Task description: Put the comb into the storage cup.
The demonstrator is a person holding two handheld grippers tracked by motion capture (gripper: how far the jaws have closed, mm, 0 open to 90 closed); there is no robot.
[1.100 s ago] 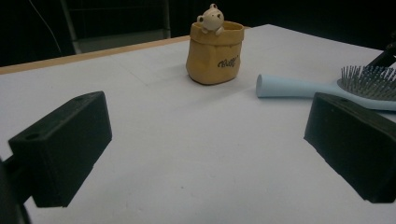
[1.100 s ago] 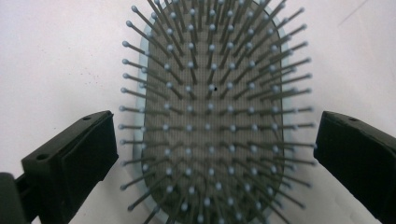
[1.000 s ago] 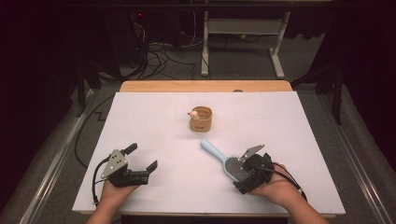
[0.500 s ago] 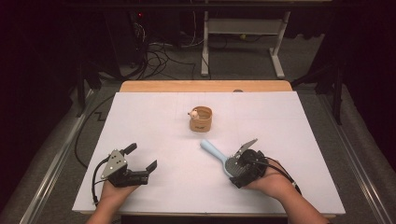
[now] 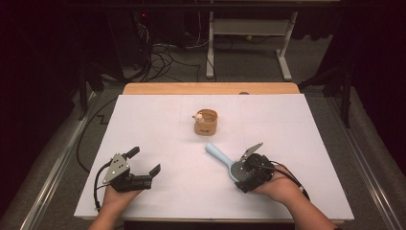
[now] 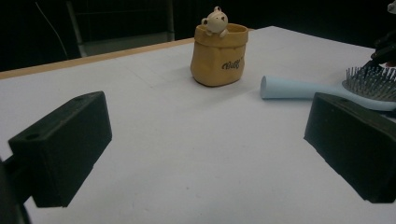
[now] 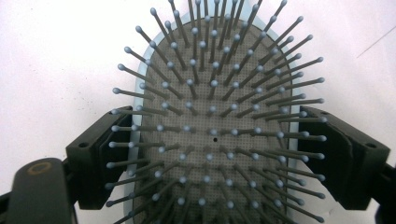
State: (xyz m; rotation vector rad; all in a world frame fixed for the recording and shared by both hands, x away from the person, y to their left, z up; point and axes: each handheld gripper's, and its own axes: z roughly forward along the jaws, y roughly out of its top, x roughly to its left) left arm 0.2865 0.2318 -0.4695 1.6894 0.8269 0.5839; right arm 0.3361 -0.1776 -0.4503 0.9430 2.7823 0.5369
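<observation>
A pale blue hairbrush [image 5: 218, 154] lies bristles-up on the white table cover [image 5: 158, 124], its handle pointing toward the far left. My right gripper [image 5: 242, 170] is over the brush head [image 7: 210, 93]. Its jaws have just been closing and now stand against the head's rim on both sides. My left gripper [image 5: 144, 160] rests open at the near left with nothing between its jaws. The left gripper view shows the brush [image 6: 299, 87] to the right of that gripper [image 6: 205, 149].
A small tan pot [image 5: 206, 122] with a little bear figure on its rim stands mid-table, beyond the brush handle; it is also in the left gripper view [image 6: 218, 56]. A wooden table edge [image 5: 210, 88] runs along the back. Cables and a desk frame lie beyond.
My right gripper has slid a little forward and left onto the brush head, and its jaws have narrowed around it. The left gripper has stayed put.
</observation>
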